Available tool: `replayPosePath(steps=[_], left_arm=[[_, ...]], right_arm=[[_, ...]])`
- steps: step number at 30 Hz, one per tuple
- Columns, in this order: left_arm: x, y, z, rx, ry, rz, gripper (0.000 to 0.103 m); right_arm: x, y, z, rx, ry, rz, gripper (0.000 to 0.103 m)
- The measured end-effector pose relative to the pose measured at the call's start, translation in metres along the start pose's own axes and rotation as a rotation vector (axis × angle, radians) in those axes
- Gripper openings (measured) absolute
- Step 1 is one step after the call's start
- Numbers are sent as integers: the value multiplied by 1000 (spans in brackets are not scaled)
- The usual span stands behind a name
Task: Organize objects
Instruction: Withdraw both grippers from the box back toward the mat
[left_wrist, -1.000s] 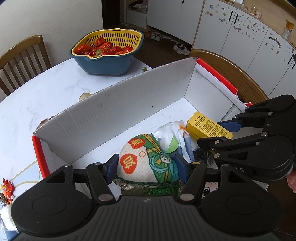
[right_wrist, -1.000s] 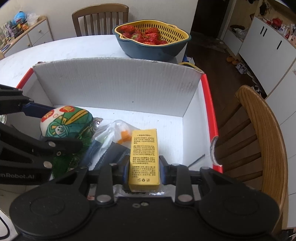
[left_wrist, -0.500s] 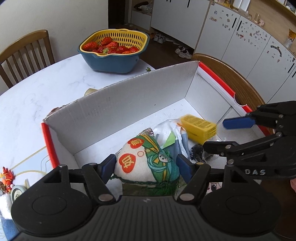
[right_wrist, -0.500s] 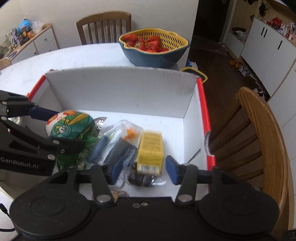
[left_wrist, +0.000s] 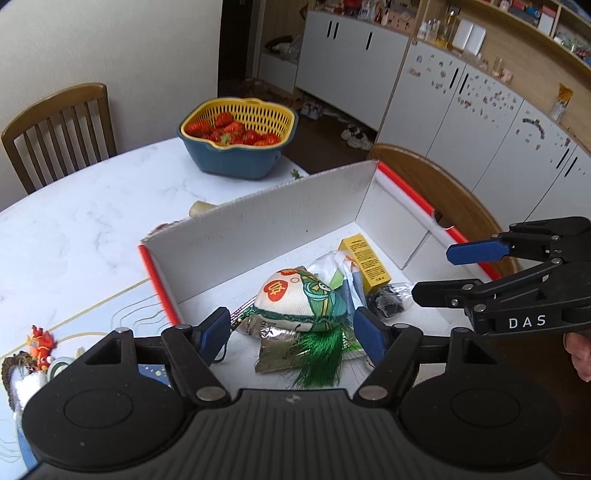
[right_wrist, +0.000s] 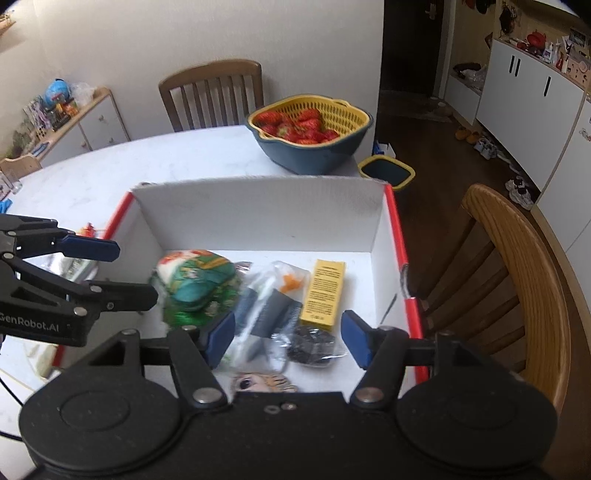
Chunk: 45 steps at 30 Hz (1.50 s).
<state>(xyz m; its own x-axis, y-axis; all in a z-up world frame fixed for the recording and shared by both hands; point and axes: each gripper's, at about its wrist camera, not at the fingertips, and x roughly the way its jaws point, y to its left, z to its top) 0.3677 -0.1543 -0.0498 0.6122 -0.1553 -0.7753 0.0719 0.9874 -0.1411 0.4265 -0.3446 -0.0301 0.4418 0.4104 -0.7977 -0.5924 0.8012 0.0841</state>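
A white cardboard box (left_wrist: 295, 218) with red edges sits on the table; it also shows in the right wrist view (right_wrist: 258, 214). Inside lie a white and green pouch (left_wrist: 299, 299) with a green tassel, a yellow carton (left_wrist: 364, 258), clear plastic bags and a dark packet (right_wrist: 310, 341). The pouch (right_wrist: 195, 280) and the carton (right_wrist: 323, 293) show in the right wrist view too. My left gripper (left_wrist: 291, 334) is open and empty above the box's near side. My right gripper (right_wrist: 288, 338) is open and empty above the box.
A blue and yellow colander of strawberries (left_wrist: 238, 142) stands on the white table beyond the box. Wooden chairs (right_wrist: 517, 273) stand at the right and far side. Small toys (left_wrist: 40, 343) lie at the table's left. A small bin (right_wrist: 386, 170) sits on the floor.
Both grippers have let go and opened. The pouch and the yellow carton now lie in the box. Both grippers have risen and pulled back from the box.
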Motion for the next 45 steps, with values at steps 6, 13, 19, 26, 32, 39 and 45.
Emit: replayPosePath(steps=[6,13,19,26,32,39,45], left_arm=[[-34,12,-9,3,-52,-20,73],[-71,37,-23,-3,-104,-30,77],[-97,68,-38,-19,-128,-20,80],[-119,109,-59,-41,-145,12,80],[-134,145,-75,-69,-153,36,80],[-140,187,-95,-100,-151,83,84],[-133,221,-115,-144,-131,121,86]], right_arm=[[-24,27,-4,7,-40,8,63],[-45,70,-6,16,-84,35,68],[-51,108,-7,24,-108,49,75],[-47,153,-8,19,-123,44,83],[-39,187,-9,13,-128,37,89],[-22,226,-14,-9,-113,41,94],[1,257,-26,-37,-70,40,94]])
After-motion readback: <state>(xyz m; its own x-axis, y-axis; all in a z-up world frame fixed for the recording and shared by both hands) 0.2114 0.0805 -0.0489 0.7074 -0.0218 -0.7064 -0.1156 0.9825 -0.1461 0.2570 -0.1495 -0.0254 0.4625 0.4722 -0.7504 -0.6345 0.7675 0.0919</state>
